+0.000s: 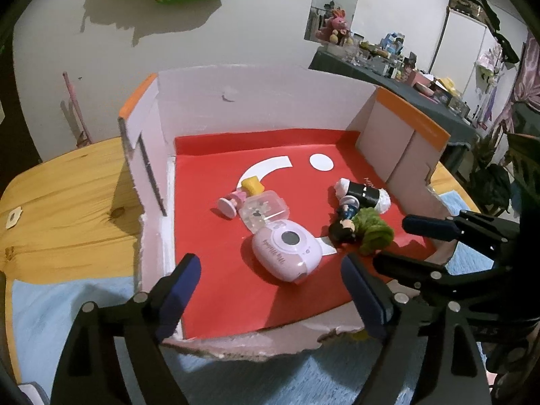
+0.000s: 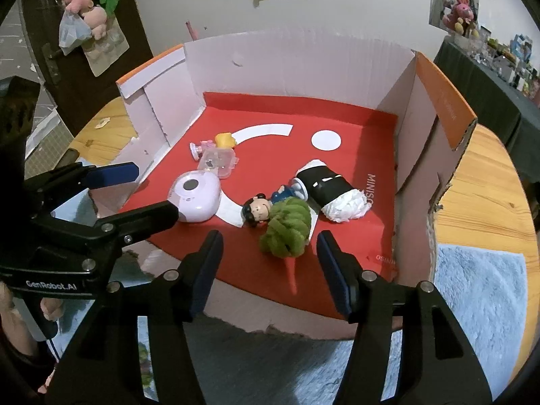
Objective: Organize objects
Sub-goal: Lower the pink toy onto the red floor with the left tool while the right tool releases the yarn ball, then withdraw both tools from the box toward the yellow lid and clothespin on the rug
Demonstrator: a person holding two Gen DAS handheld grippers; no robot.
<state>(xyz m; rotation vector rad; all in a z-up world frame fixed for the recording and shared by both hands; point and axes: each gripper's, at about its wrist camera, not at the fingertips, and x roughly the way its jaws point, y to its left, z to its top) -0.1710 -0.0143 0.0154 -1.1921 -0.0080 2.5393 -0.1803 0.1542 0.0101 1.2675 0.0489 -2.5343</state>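
Home room: plush toys (image 2: 86,17), cluttered side table (image 1: 405,77)

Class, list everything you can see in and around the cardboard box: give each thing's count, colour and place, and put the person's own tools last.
Cardboard box: one, white walls, orange flaps, red floor; on wooden table.
Toy camera: one, lilac; box floor, near front.
Clear case: one, transparent; behind camera.
Pink figurine: one, yellow hair; lying beside case.
Dark-haired figurine: one, blue outfit; lying mid-floor.
Fuzzy ball: one, green; against that figurine.
Black roll: one, white ends; right of floor.
Blue cloth: one; under box front.
Left tool: open, empty.
Right tool: open, empty.
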